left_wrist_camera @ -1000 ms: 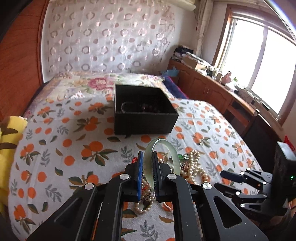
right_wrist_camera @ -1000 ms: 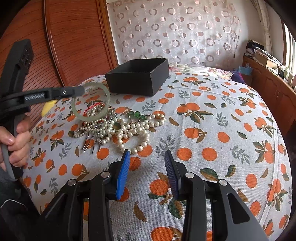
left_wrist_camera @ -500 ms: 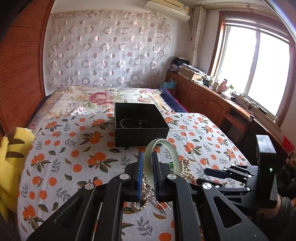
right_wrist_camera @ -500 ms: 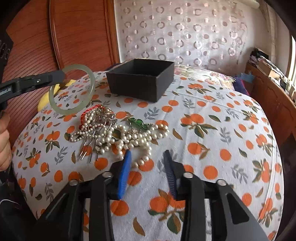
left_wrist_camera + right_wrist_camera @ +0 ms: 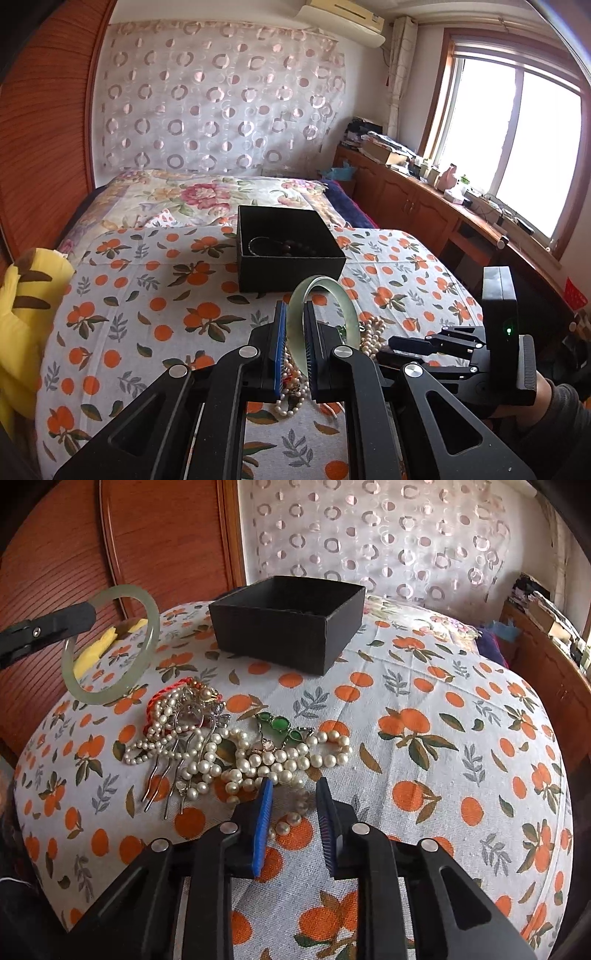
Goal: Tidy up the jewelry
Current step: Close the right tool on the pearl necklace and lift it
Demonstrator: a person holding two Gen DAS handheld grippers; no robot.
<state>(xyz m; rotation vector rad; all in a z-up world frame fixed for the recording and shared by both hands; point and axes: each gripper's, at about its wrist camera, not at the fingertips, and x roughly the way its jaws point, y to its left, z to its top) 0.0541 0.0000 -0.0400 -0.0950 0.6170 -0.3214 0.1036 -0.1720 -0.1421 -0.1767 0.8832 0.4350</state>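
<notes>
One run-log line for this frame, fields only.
left gripper: shut on jade bangle, lifted | right gripper: closing over pearl strand, not gripped | black box: open

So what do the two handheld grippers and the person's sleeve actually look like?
Both grippers are black, angular linkages with cut-out arms and silver round pivot bolts. The left gripper and right gripper have blue ribbed pads lining their fingers. The right one carries a black box with a green light. The sleeve is dark grey.
</notes>
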